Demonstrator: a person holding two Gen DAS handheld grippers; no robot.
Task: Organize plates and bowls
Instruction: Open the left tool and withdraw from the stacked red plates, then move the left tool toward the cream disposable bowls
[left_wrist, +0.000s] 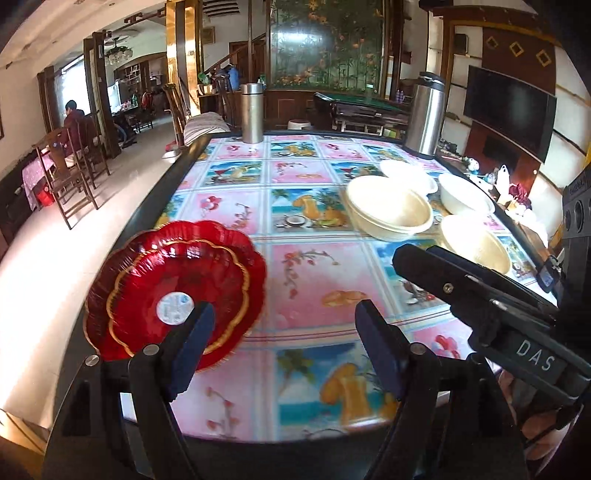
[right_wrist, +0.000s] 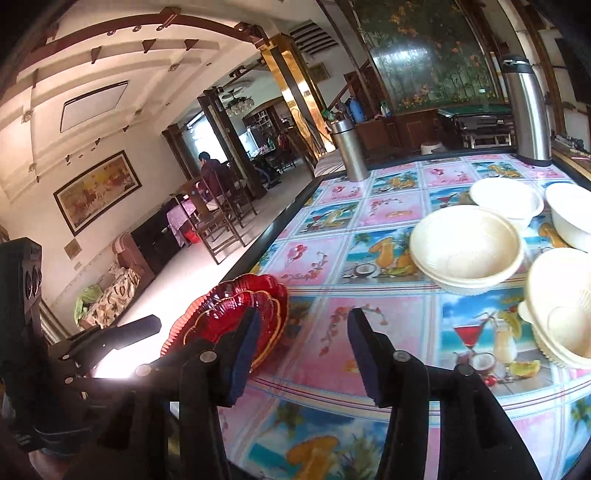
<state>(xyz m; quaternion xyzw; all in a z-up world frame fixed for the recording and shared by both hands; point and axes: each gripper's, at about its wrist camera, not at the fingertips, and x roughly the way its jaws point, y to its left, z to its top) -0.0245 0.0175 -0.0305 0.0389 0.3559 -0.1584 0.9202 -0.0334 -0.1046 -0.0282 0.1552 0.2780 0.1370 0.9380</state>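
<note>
Two stacked red scalloped plates (left_wrist: 177, 291) lie at the table's near left edge; they also show in the right wrist view (right_wrist: 236, 314). Several cream bowls (left_wrist: 388, 208) sit at the right of the table, also in the right wrist view (right_wrist: 467, 249). My left gripper (left_wrist: 284, 332) is open and empty above the table, its left finger over the plates' rim. My right gripper (right_wrist: 301, 339) is open and empty, just right of the plates. The right gripper also appears in the left wrist view (left_wrist: 476, 291), and the left gripper in the right wrist view (right_wrist: 122, 332).
The table (left_wrist: 306, 177) has a colourful fruit-print cloth. A steel flask (left_wrist: 252, 112) stands at the far edge and a tall steel thermos (left_wrist: 424, 114) at the far right. Wooden chairs (left_wrist: 70, 173) and open floor lie to the left.
</note>
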